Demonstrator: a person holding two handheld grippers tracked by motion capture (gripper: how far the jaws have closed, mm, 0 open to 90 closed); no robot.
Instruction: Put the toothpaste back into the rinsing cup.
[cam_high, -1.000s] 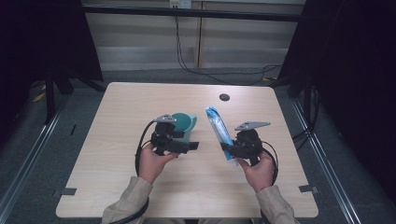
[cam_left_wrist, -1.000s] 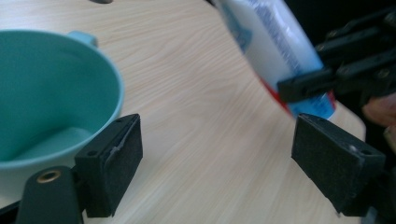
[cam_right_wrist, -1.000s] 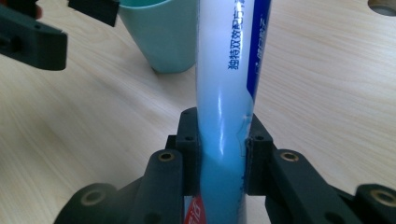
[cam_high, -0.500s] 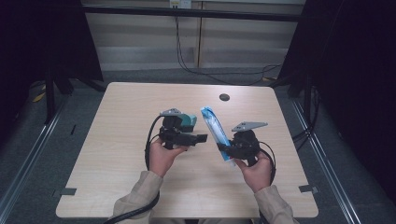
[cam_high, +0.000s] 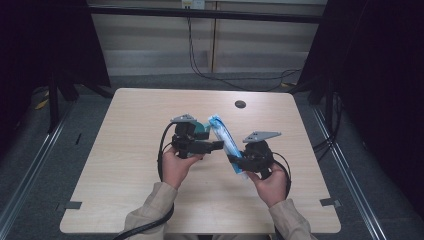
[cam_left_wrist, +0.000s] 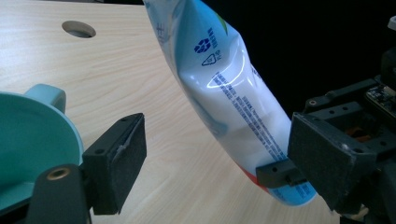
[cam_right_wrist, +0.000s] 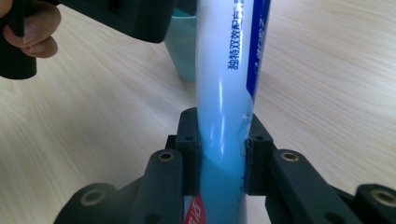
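My right gripper (cam_high: 239, 161) is shut on the lower end of a white and blue pouch (cam_high: 224, 137), which leans up and to the left over the table. In the right gripper view the pads clamp the pouch (cam_right_wrist: 229, 70) from both sides. My left gripper (cam_high: 217, 145) points right at the pouch and is open. Its jaws have just been closing a little. In the left gripper view the pouch (cam_left_wrist: 229, 93) shows in the gap between the pads, and neither pad touches it. A teal cup (cam_high: 201, 129) stands just behind the left gripper, its rim (cam_left_wrist: 28, 126) at the left.
The light wooden table (cam_high: 125, 165) has a round cable hole (cam_high: 240, 104) near its far edge. Dark floor and rails surround it. The person's hands and beige sleeves come in from the near edge. Cables trail from both grippers.
The left gripper has swung right, from over the teal cup to the pouch, and now hides most of the cup. The pouch has shifted slightly left.
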